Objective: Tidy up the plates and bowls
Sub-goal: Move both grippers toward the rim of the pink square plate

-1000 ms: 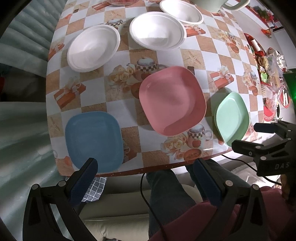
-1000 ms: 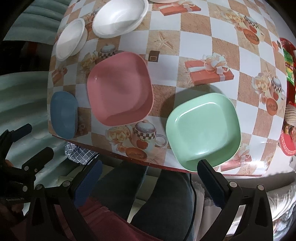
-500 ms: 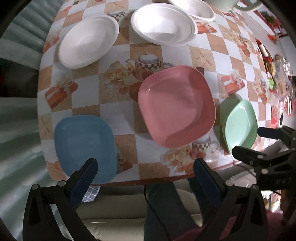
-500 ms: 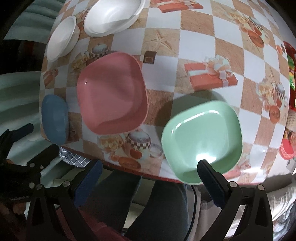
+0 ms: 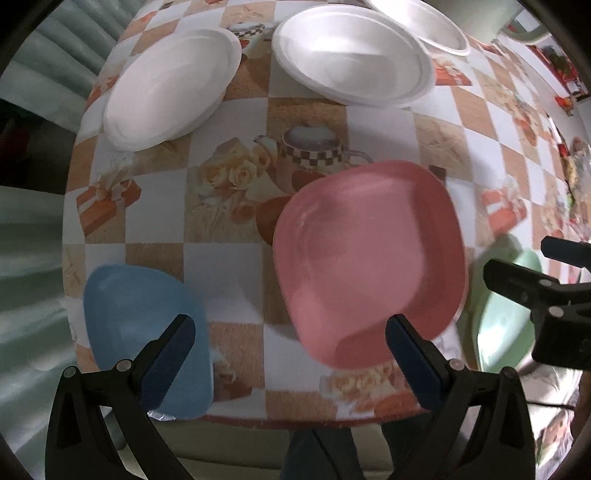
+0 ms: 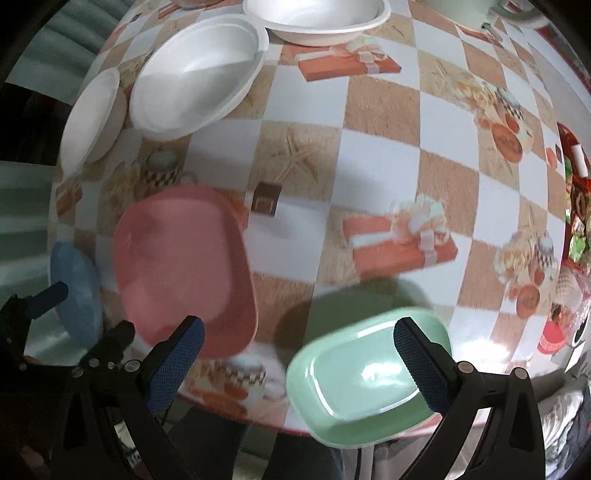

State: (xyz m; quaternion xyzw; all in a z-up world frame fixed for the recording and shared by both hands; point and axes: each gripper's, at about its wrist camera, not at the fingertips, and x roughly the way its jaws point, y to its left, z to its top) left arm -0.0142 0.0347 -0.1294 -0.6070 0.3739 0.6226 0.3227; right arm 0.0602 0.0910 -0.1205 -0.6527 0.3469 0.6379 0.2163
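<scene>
Three square plates lie along the near table edge: blue plate (image 5: pixel 144 332) (image 6: pixel 74 291) at left, pink plate (image 5: pixel 369 258) (image 6: pixel 181 266) in the middle, green plate (image 6: pixel 369 376) (image 5: pixel 506 332) at right. White bowls (image 5: pixel 173 85) (image 6: pixel 199 77) stand behind, with another bowl (image 5: pixel 351 55) and a third bowl (image 6: pixel 317 16) farther back. My left gripper (image 5: pixel 288 354) is open and empty, low over the near edge between the blue and pink plates. My right gripper (image 6: pixel 299 354) is open and empty, its right finger (image 6: pixel 417 365) over the green plate.
The table (image 6: pixel 388 110) has a checkered printed cloth. A red tray of packets (image 6: pixel 576 206) sits at the far right edge. A pale green jug (image 5: pixel 532 29) stands at the back. A person's legs are under the near edge.
Both grippers have moved forward and down toward the table. The plates look larger and nearer; none has moved on the cloth.
</scene>
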